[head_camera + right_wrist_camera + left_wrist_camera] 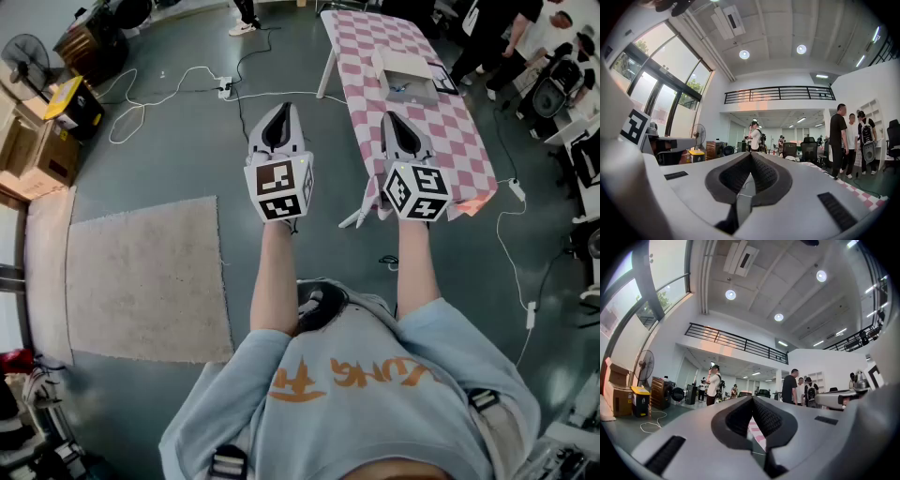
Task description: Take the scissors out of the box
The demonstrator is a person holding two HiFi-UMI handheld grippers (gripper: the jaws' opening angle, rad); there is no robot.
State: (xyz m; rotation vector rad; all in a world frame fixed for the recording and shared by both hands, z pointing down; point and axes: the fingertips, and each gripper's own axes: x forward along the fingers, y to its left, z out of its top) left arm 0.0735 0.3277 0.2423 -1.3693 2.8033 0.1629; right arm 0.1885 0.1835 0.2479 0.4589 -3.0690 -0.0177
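Pink-checked cloth covers the worktop (450,141); the box (405,67) sits toward its far end, the scissors too small to make out. Left gripper (281,107) and right gripper (390,116) point level, jaws pressed together, empty. Step closer first, then spread one pair over the box.

Two tools (280,111) (396,122) – one table (361,52), one box (406,77)

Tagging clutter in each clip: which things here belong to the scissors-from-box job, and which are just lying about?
Job: box on the checked table; left gripper and right gripper, both shut and empty. Scissors cannot be made out.
Lying about: rug, fan, yellow bin.
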